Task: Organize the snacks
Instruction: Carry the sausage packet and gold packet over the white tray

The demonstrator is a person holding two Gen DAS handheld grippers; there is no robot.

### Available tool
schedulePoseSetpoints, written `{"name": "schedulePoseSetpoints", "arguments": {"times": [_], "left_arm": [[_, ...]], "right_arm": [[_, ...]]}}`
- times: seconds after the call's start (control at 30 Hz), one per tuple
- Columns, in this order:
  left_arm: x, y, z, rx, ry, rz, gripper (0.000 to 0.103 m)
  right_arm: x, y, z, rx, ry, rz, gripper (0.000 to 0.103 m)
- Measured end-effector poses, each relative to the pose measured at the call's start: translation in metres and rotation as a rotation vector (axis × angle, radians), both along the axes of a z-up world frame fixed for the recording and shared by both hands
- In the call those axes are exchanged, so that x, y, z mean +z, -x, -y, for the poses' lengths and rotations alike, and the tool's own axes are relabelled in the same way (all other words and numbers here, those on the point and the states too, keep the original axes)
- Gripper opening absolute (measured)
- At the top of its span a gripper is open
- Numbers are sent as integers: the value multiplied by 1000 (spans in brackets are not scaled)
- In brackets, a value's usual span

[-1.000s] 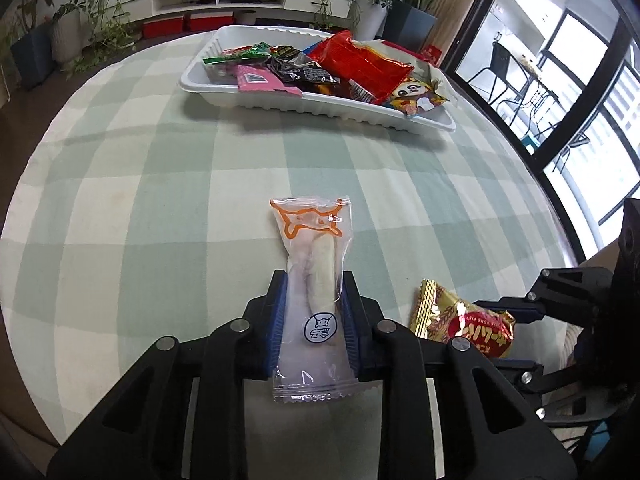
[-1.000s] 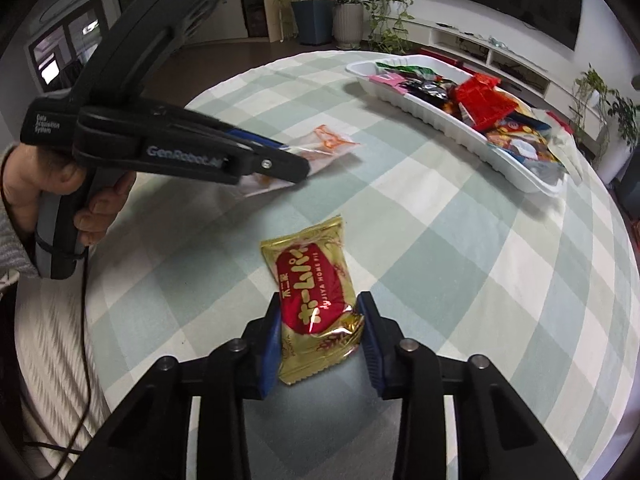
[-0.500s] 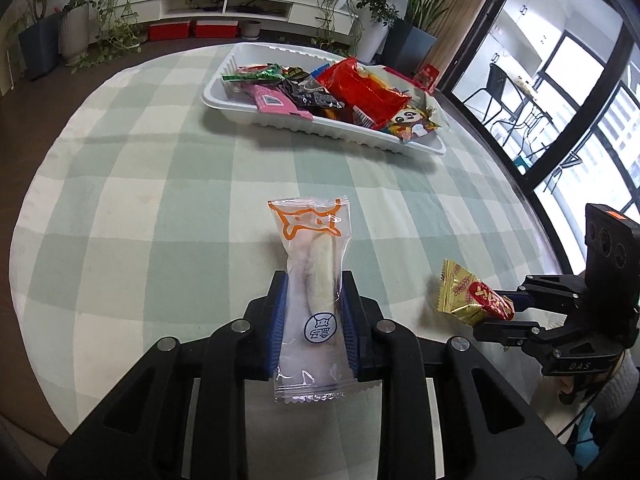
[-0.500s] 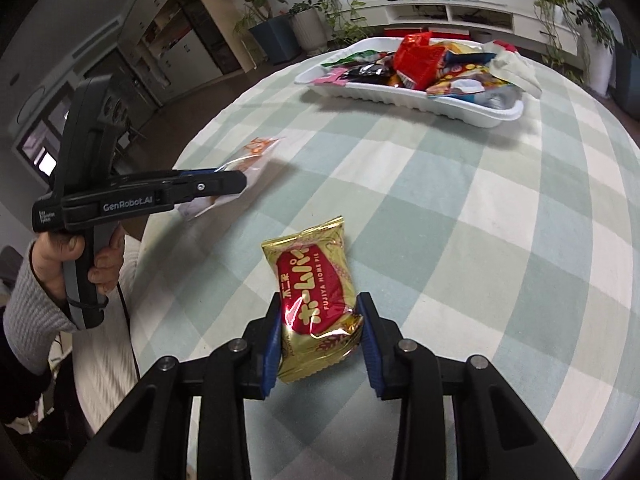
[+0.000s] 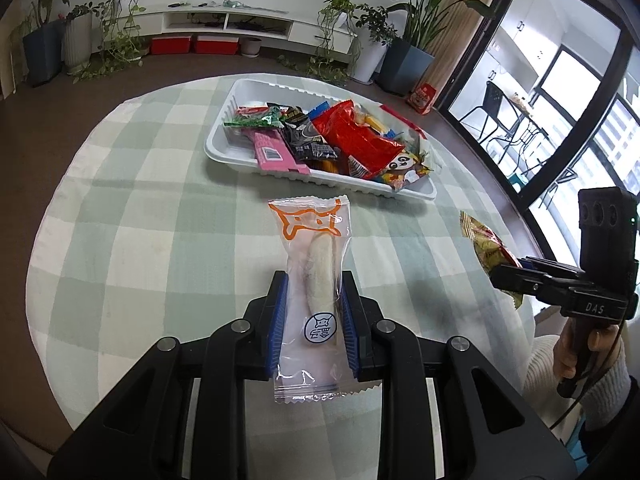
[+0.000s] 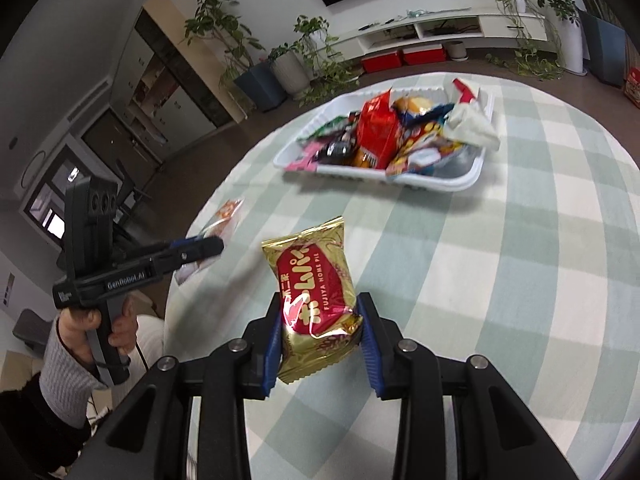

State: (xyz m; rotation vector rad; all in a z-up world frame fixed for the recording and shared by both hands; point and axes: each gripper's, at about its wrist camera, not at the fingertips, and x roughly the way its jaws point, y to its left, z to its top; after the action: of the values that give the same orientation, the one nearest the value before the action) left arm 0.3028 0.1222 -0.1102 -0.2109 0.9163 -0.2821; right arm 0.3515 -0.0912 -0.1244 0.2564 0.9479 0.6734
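1. The left tool (image 5: pixel 313 326) is closed on a clear packet (image 5: pixel 312 276) with an orange cat drawing at the far end and a pale stick-shaped snack inside.
2. The two blue pads press the long sides of the clear packet, and its near end hangs out behind the fingers.
3. The clear packet is held above the surface (image 5: pixel 140 240), which is round and covered with a green and white checked cloth.
4. The right tool (image 6: pixel 320 334) is closed on a gold pie pack (image 6: pixel 316 292) with a red label; the pack is crumpled where the pads squeeze it.
5. The gold pie pack is also lifted off the surface, and it tilts a little to the left in the right wrist view.
6. A white tray (image 5: pixel 224 152) stands at the far side of the surface, well apart from both tools.
7. The tray holds many snacks: a big red bag (image 5: pixel 356 140), a pink pack (image 5: pixel 272 154), a dark pack and some others, which lie one over another.
8. At the right end of the tray there is something white and crumpled (image 6: pixel 472 124); it is perhaps a wrapper, the view is not sharp there.
9. Each tool appears in the view of the other, held by a hand in a grey sleeve.
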Motion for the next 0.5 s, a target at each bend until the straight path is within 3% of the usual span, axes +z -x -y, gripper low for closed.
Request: {"name": "schedulePoseSetpoints", "arguments": {"times": [0.5], "left_arm": [[34, -46, 2, -3, -13, 46, 23]], "right_arm": [[27, -58, 11, -72, -89, 6, 37]]}}
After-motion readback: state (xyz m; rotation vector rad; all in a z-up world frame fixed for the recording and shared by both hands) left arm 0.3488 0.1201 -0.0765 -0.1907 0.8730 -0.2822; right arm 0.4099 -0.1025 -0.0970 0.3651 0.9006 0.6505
